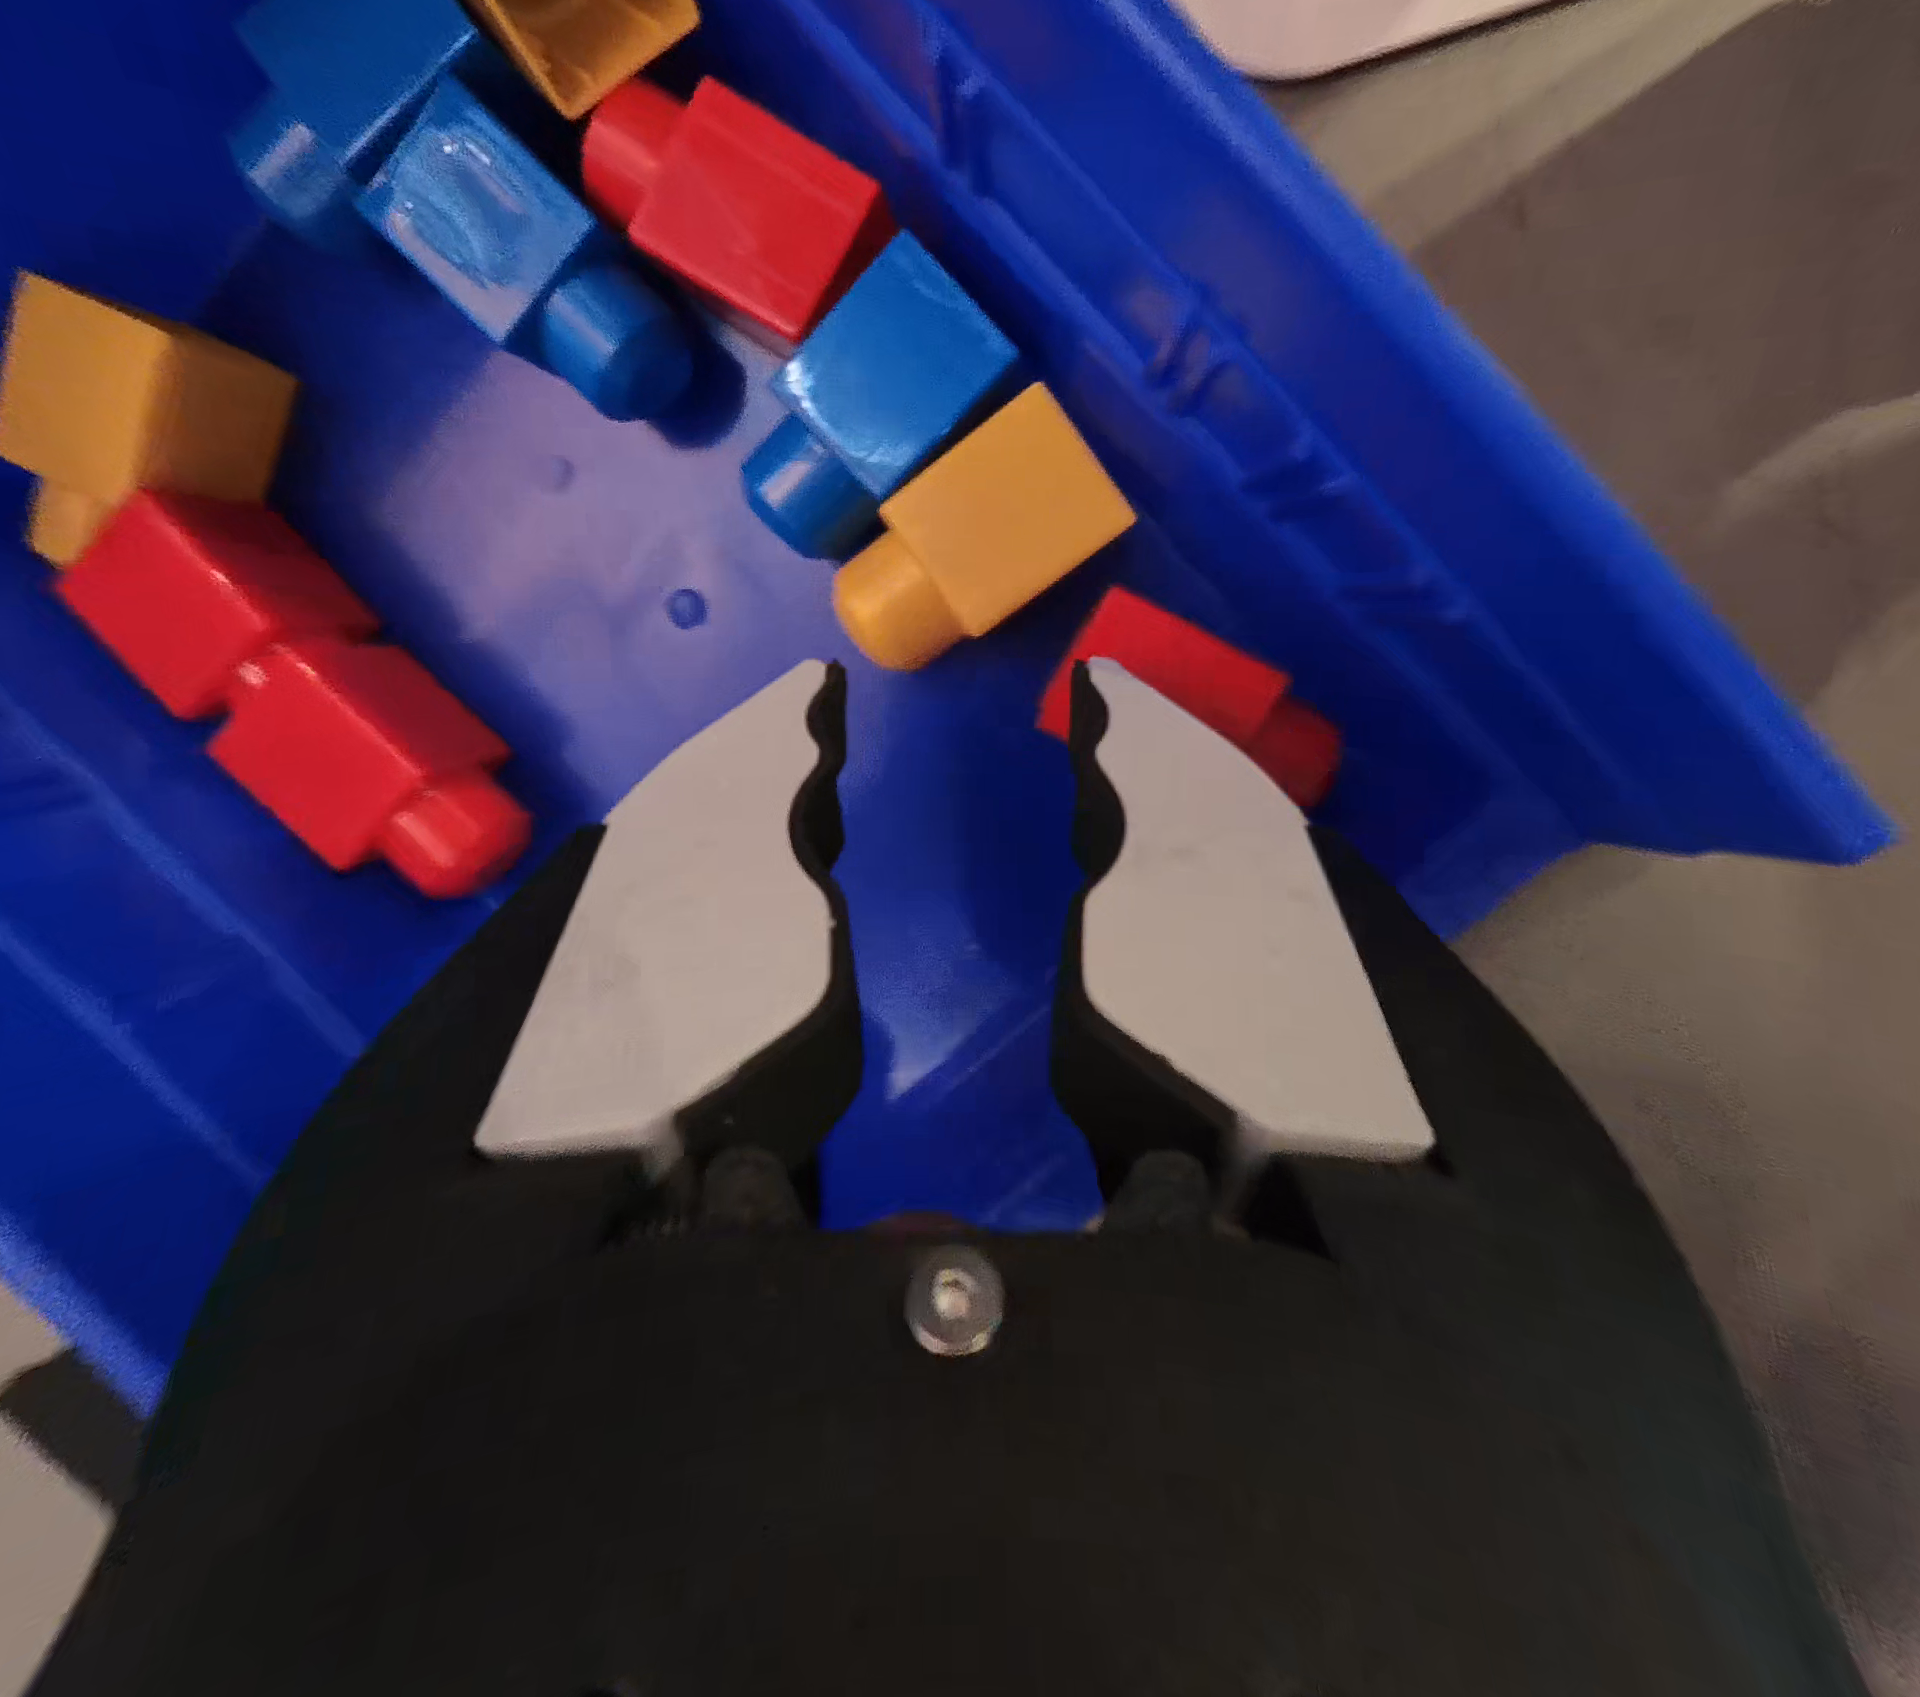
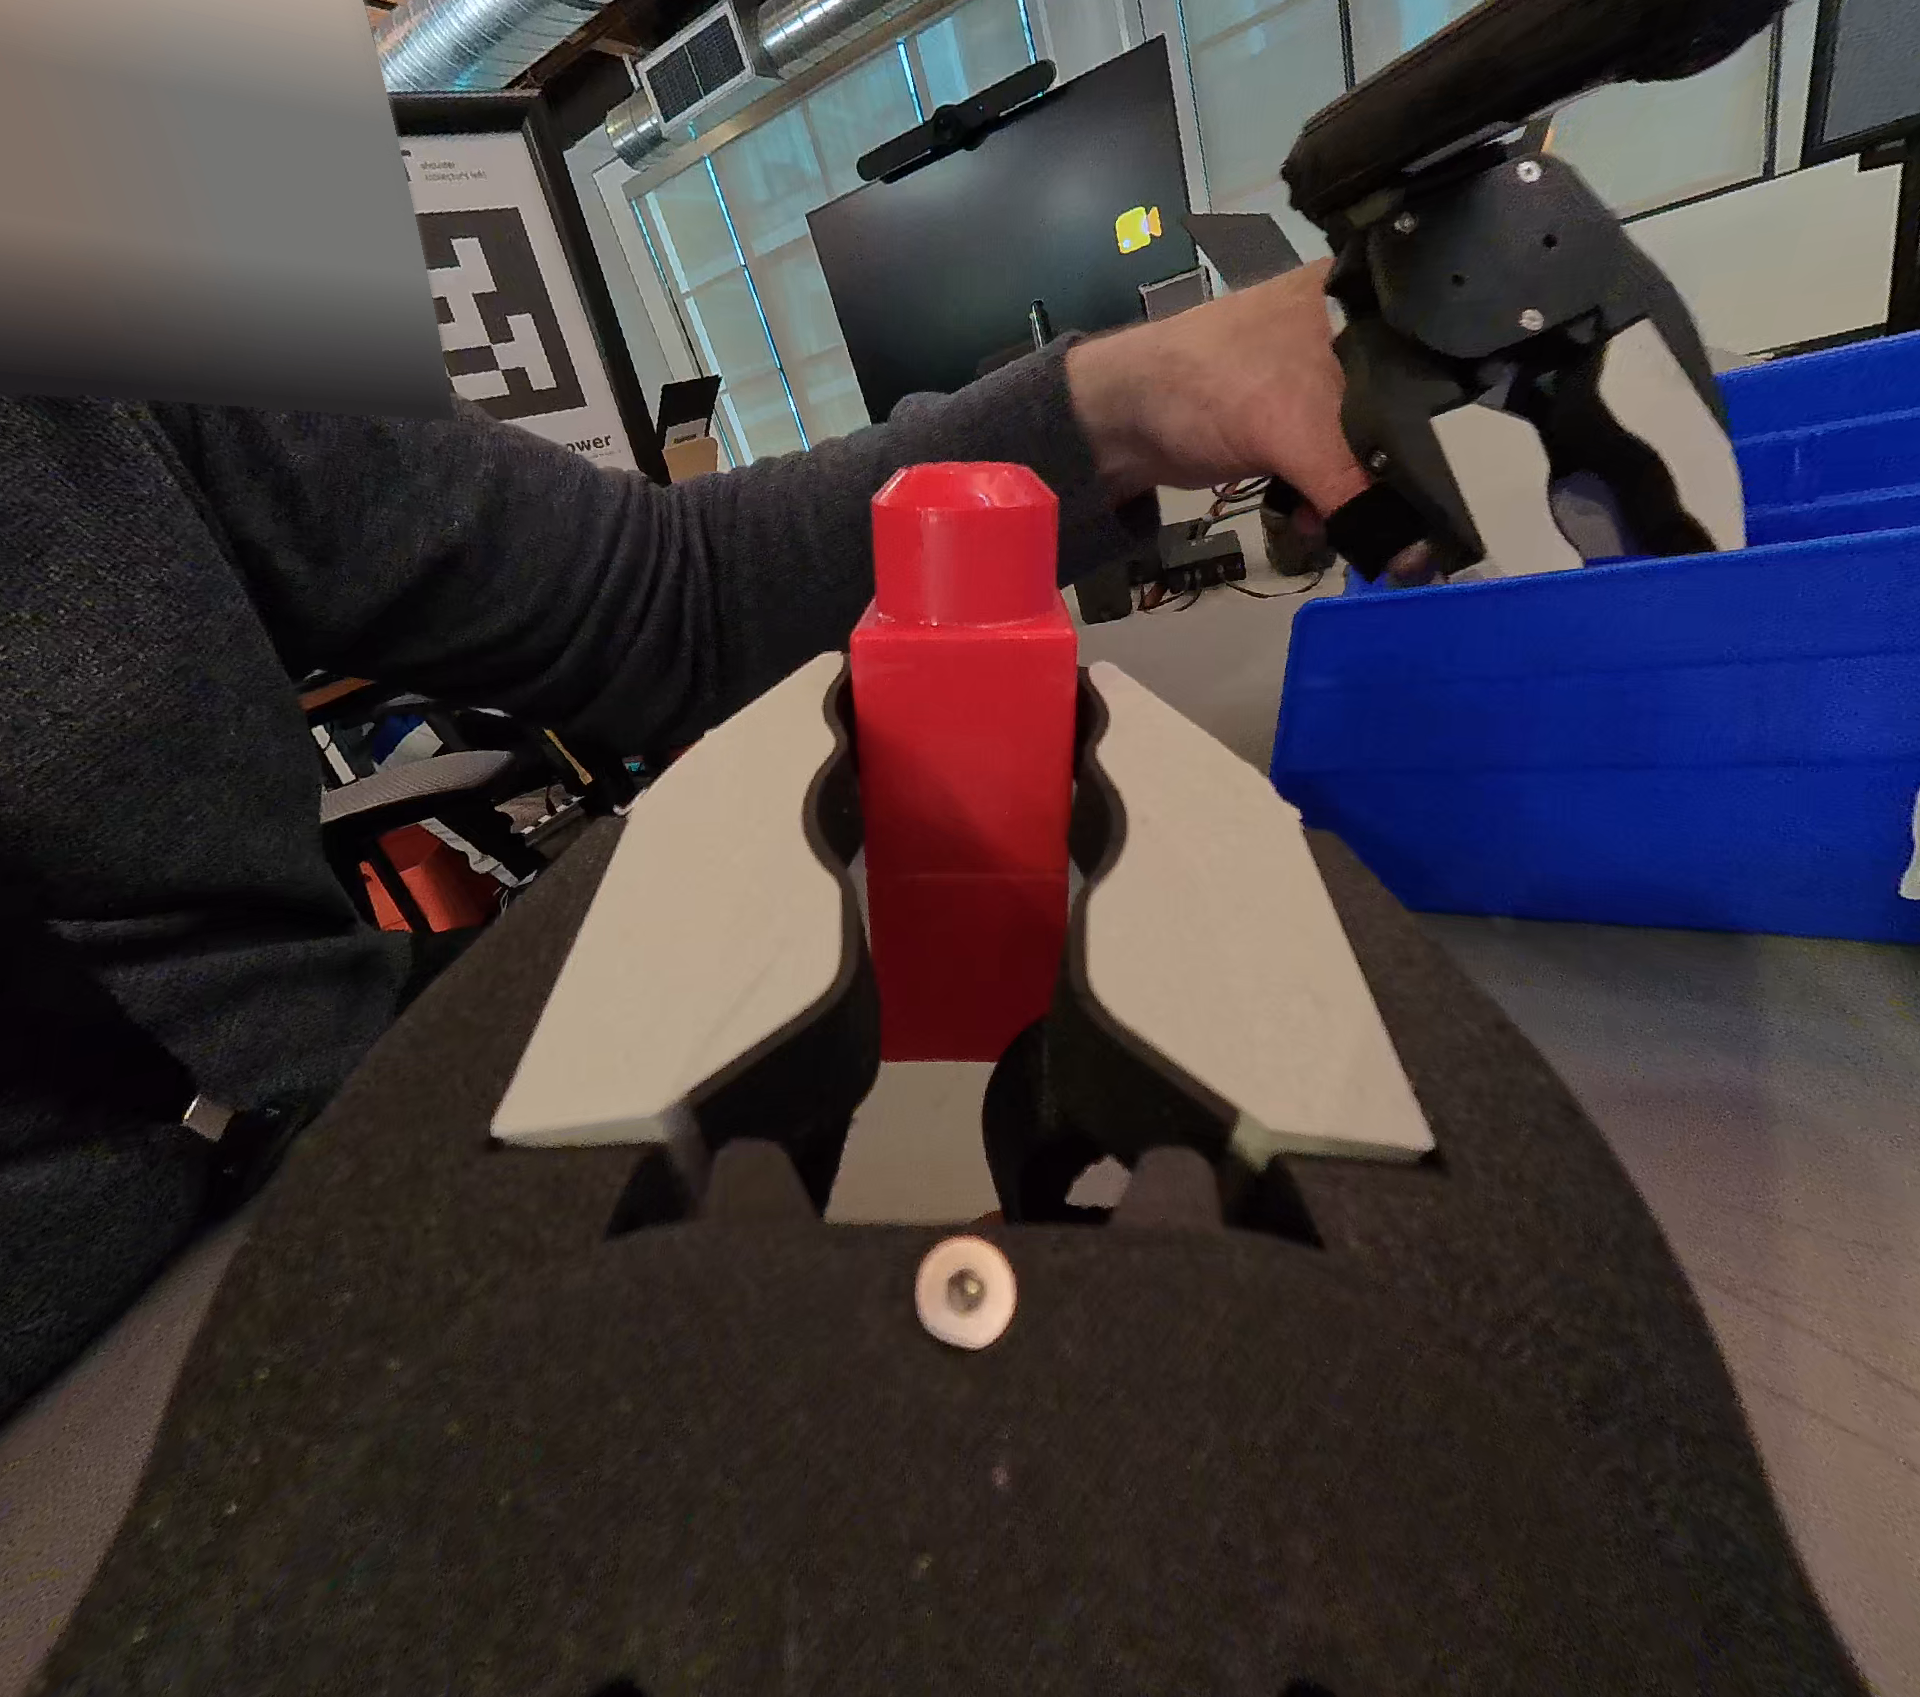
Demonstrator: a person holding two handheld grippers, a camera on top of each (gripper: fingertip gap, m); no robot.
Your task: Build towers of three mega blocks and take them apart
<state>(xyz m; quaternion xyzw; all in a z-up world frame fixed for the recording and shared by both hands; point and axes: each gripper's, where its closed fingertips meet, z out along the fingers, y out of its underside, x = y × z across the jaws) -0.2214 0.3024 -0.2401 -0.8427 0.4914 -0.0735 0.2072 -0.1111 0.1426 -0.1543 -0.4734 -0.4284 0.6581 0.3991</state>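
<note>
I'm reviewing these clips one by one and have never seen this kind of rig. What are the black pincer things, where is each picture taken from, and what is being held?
There is no robot here. A person holds a hand-operated two-finger gripper in each hand, and each gripper carries a camera looking forward along its fingers.

The left wrist view looks down into a blue bin of loose red, blue and yellow blocks. The left gripper is open and empty, near a yellow block.

The right wrist view looks across a grey table. The right gripper is shut on a red stack; a seam suggests two joined blocks. Farther off, the person's hand holds the other gripper over the bin.
</note>
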